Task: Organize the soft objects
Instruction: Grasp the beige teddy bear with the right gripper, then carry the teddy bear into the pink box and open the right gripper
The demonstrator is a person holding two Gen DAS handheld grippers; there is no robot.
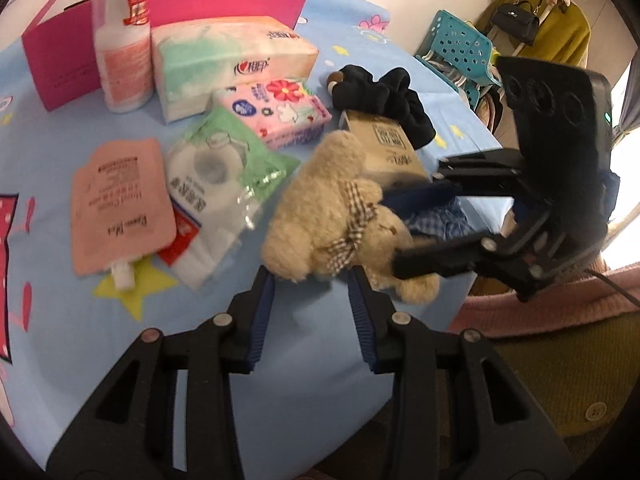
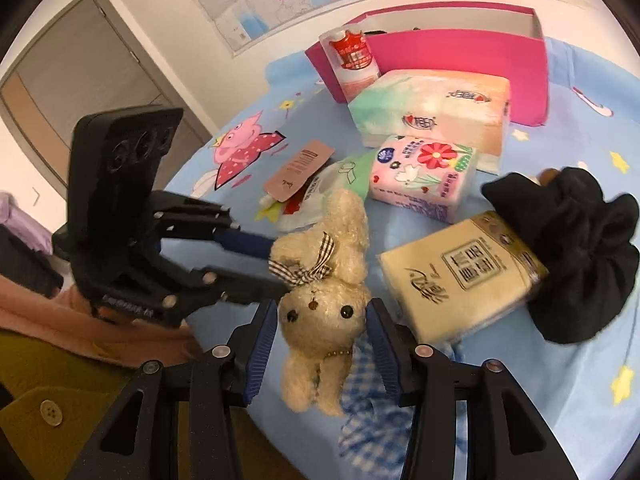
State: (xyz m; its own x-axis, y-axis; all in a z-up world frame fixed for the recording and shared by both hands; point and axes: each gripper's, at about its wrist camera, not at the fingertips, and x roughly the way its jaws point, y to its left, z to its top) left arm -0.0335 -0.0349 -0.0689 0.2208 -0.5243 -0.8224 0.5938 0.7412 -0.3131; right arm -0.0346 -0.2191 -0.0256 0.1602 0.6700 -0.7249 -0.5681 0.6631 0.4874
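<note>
A beige plush rabbit [image 1: 332, 216] with a checked bow lies on the blue sheet. In the right wrist view its head [image 2: 324, 308] sits between my right gripper's [image 2: 322, 312] blue pads, which touch both sides of it. My left gripper [image 1: 312, 284] is open, its tips just short of the rabbit's body. The left view shows the right gripper [image 1: 420, 224] reaching in from the right. A blue checked cloth [image 2: 372, 408] lies under the rabbit. A black scrunchie-like cloth [image 2: 576, 248] lies to the right.
A pink open box [image 2: 460, 56] stands at the back with a lotion bottle [image 1: 122, 40] in front of it. Tissue packs [image 2: 432, 112] [image 2: 424, 176], a tan tissue pack [image 2: 460, 276], a pink pouch [image 1: 120, 204] and a green wipes bag [image 1: 224, 176] crowd the sheet. The table edge is near me.
</note>
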